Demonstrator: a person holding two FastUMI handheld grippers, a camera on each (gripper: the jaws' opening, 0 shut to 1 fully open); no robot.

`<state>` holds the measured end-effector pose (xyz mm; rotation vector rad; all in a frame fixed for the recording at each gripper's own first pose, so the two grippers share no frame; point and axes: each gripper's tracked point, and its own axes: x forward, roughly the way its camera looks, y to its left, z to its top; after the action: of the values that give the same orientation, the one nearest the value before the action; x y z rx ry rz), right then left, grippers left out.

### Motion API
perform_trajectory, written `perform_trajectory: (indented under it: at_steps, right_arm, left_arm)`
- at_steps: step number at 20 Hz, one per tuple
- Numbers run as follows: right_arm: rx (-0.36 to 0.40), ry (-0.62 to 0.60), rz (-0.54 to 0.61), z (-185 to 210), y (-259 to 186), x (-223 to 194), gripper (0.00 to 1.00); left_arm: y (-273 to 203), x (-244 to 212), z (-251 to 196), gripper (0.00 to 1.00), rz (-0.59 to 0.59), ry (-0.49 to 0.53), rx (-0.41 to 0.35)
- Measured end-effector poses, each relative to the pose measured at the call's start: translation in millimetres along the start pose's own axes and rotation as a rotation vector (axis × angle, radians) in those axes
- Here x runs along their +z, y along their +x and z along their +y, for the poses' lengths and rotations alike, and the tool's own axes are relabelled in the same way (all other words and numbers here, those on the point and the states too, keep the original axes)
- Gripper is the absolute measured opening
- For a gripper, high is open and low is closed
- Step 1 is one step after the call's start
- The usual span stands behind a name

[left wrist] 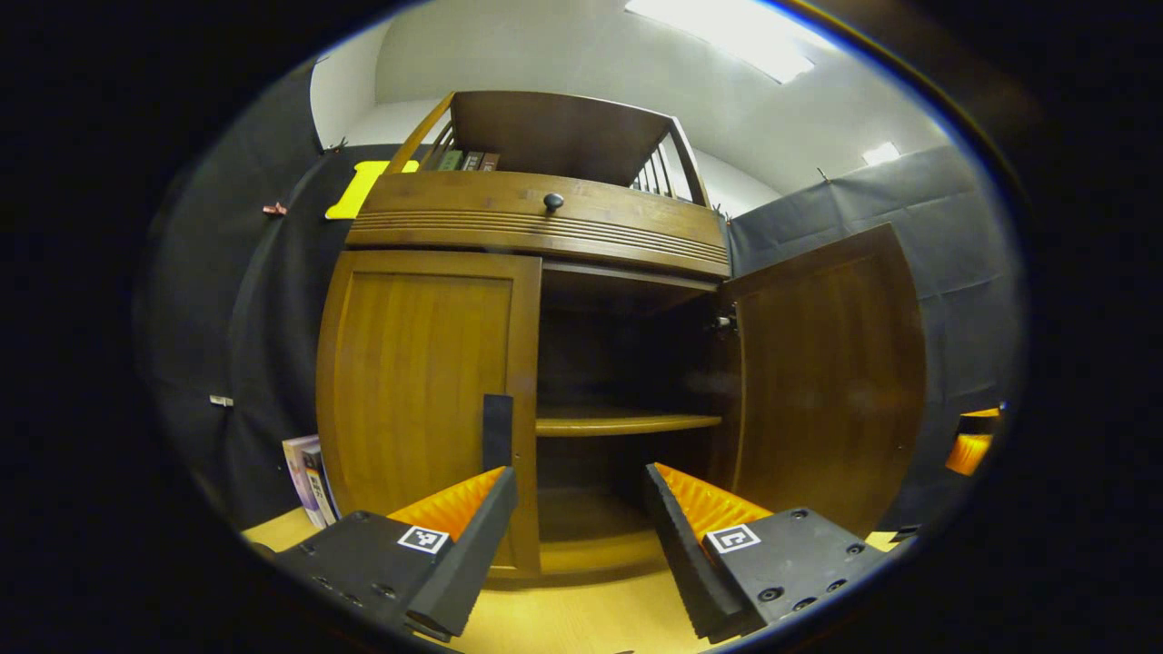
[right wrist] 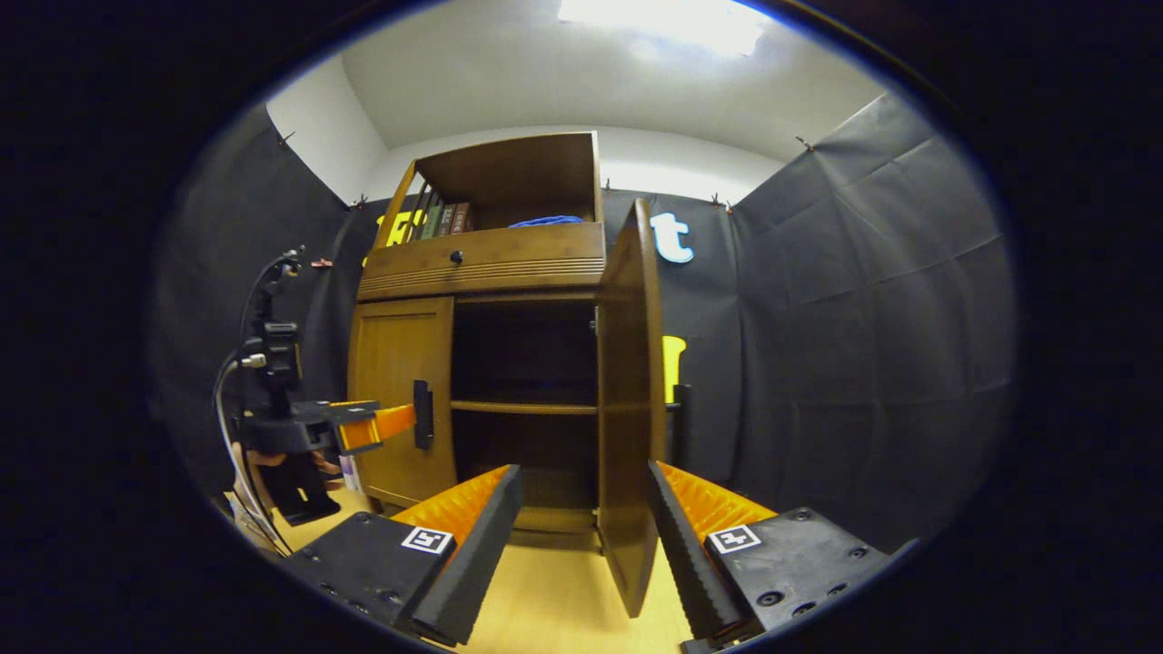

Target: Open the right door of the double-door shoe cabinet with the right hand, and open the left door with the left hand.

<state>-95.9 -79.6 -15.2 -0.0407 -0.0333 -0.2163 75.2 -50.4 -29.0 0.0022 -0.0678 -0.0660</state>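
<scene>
Ahead, right door (right wrist: 627,400) swung out between the spread right gripper (right wrist: 581,527) fingers (untouched), left door (left wrist: 422,391) closed, left gripper (left wrist: 581,527) wide

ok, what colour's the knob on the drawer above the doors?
Dark, near black, on the brown wooden drawer. The knob shows best in the left gripper view.

— What was lost in the left gripper view?
— The cabinet (left wrist: 536,363) interior behind the shelf (left wrist: 627,422) was too dark to read. The right gripper (left wrist: 972,445) was cut off at the edge.

— And in the right gripper view?
— The right door (right wrist: 627,400) hid its handle (right wrist: 680,422) partly. The books (right wrist: 445,220) were too small; the blue thing (right wrist: 545,221) was perhaps cloth.
</scene>
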Motion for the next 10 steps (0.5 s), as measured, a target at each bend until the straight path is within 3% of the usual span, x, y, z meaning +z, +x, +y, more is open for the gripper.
perform_trajectory:
  at_steps: [5,10]
  right_arm:
    - [0.071,-0.129,-0.033,35,20,7,0.91]
    - [0.161,-0.070,0.038,59,38,-6,0.92]
  left_arm:
    - [55,-4,31,0.84,-0.037,0.022,0.067]
    - [104,-31,58,0.87,-0.004,0.018,0.115]
